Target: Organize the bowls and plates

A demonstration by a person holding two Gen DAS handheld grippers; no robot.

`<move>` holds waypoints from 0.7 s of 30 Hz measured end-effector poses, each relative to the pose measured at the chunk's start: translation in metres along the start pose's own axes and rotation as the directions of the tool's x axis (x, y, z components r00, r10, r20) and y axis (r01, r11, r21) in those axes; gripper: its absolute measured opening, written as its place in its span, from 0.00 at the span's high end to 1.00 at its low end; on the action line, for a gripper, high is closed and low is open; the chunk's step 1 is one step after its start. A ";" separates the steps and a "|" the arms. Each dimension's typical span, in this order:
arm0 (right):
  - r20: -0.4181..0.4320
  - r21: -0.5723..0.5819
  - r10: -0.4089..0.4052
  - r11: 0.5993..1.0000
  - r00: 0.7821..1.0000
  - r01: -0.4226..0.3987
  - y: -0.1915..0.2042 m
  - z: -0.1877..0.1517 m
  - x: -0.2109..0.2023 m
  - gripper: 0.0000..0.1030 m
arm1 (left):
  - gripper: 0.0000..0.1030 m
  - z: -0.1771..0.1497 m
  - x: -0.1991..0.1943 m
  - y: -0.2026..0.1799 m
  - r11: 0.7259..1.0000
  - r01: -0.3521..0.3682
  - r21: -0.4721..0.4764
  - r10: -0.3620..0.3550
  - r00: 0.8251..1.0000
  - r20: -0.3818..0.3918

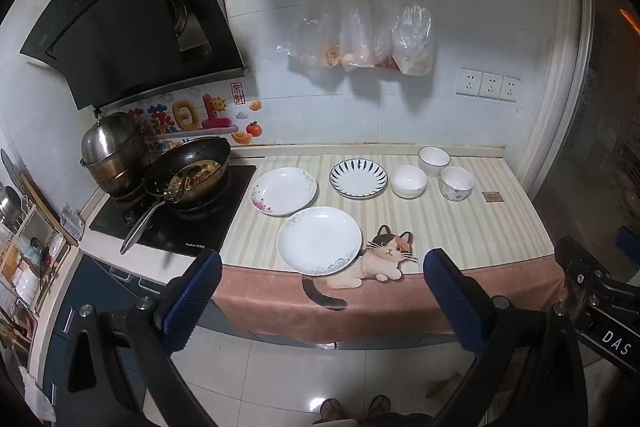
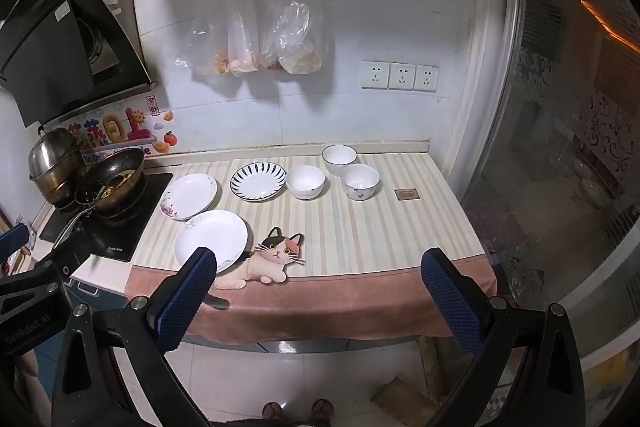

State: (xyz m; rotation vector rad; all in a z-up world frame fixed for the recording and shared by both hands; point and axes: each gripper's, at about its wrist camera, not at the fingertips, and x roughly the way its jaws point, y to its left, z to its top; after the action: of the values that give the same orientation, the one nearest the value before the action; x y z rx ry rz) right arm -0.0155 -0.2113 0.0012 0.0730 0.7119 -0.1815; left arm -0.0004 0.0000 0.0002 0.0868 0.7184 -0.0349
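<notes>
On the striped counter mat [image 1: 460, 223] lie three plates: a large white plate [image 1: 319, 239] at the front, a white flowered plate [image 1: 283, 190] behind it, and a blue-striped plate [image 1: 358, 178]. Three white bowls stand to the right: one plain bowl [image 1: 408, 180], one at the back [image 1: 434, 160], one with hearts [image 1: 456, 183]. The same plates [image 2: 211, 240] and bowls [image 2: 305, 181] show in the right wrist view. My left gripper [image 1: 320, 275] and right gripper [image 2: 316, 275] are open and empty, held in front of the counter edge.
A hob [image 1: 172, 211] at the left carries a wok with food [image 1: 188, 173] and a steel pot [image 1: 114, 155]. An extractor hood [image 1: 132, 15] hangs above. Plastic bags [image 1: 360, 39] hang on the wall. A small brown card [image 1: 492, 196] lies at the right. A glass door [image 2: 560, 147] stands right.
</notes>
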 end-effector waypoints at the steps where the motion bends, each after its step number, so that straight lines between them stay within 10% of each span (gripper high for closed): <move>1: 0.000 -0.001 -0.001 1.000 1.000 0.001 0.000 0.000 0.000 0.00 | 0.00 0.000 0.000 0.000 1.000 0.000 0.001 0.000 1.000 0.000; 21: 0.004 -0.007 0.001 1.000 1.000 -0.001 0.005 0.003 -0.007 0.00 | 0.00 0.001 -0.003 0.002 1.000 0.003 -0.002 -0.003 1.000 0.001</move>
State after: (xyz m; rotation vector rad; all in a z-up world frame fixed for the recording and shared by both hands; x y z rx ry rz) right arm -0.0176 -0.2054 0.0082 0.0664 0.7086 -0.1781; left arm -0.0019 0.0021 0.0028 0.0833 0.7180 -0.0373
